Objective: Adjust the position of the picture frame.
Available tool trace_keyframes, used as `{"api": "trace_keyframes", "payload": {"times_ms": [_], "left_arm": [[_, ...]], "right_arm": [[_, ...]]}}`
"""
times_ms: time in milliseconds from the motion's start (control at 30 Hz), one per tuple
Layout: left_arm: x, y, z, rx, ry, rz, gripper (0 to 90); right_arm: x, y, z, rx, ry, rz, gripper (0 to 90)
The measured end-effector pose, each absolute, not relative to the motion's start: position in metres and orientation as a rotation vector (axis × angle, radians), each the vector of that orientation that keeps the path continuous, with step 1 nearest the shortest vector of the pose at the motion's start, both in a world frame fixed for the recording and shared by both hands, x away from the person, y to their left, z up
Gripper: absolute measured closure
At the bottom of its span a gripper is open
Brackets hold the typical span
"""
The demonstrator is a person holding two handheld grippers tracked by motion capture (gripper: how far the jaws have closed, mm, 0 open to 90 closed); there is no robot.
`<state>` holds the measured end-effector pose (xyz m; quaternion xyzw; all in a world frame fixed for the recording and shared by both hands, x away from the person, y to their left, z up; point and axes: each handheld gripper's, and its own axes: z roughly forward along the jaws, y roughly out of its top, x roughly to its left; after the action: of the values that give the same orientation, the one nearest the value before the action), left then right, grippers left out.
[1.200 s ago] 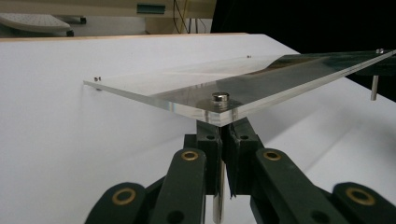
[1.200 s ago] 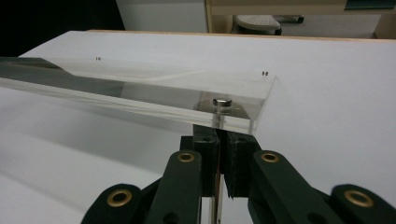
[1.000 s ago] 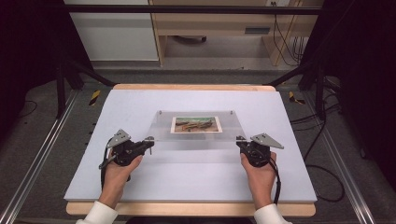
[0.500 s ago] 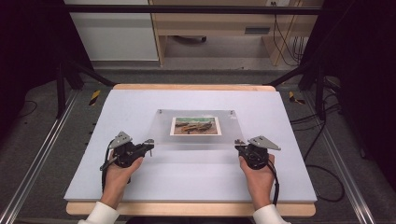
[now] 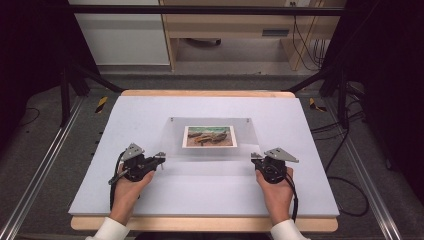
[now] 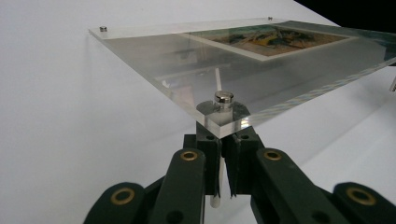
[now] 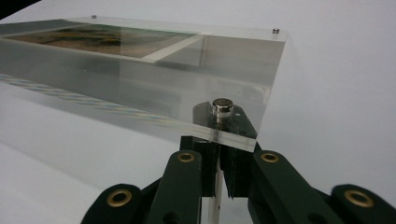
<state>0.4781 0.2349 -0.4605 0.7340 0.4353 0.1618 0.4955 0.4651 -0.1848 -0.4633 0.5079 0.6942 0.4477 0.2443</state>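
Operator: Left gripper (image 6: 219,161) status?

Technician: Black jaws are closed on a thin metal standoff pin (image 6: 223,99) under the near corner of the clear rectangular acrylic photo frame (image 6: 154,51). Right gripper (image 7: 218,161) clamps the opposite near pin (image 7: 222,105) likewise.

Operator: Frame position?

Technician: Mid-table, on the matte white tabletop (image 5: 150,195), between both grippers; glossy, sharp-edged, enclosing a white-bordered landscape print (image 5: 209,136).

Clear acrylic frame (image 5: 212,137) w/ landscape photo, metal corner studs, near edge raised off white table.
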Motion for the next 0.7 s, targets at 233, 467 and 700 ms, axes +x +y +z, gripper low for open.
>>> {"api": "trace_keyframes", "payload": {"times_ms": [233,467,700], "left_arm": [[0.4802,0.2344,-0.4657,1.793,1.077,0.394,84.1],[0.4801,0.2312,-0.4688,1.812,1.079,0.392,84.0],[0.4806,0.2296,-0.4699,1.81,1.079,0.406,84.0]], "right_arm": [[0.4657,-0.1825,-0.4672,1.382,1.915,1.2,85.1],[0.4678,-0.1837,-0.4703,1.39,1.92,1.185,85.0],[0.4687,-0.1838,-0.4713,1.388,1.924,1.177,85.0]]}}
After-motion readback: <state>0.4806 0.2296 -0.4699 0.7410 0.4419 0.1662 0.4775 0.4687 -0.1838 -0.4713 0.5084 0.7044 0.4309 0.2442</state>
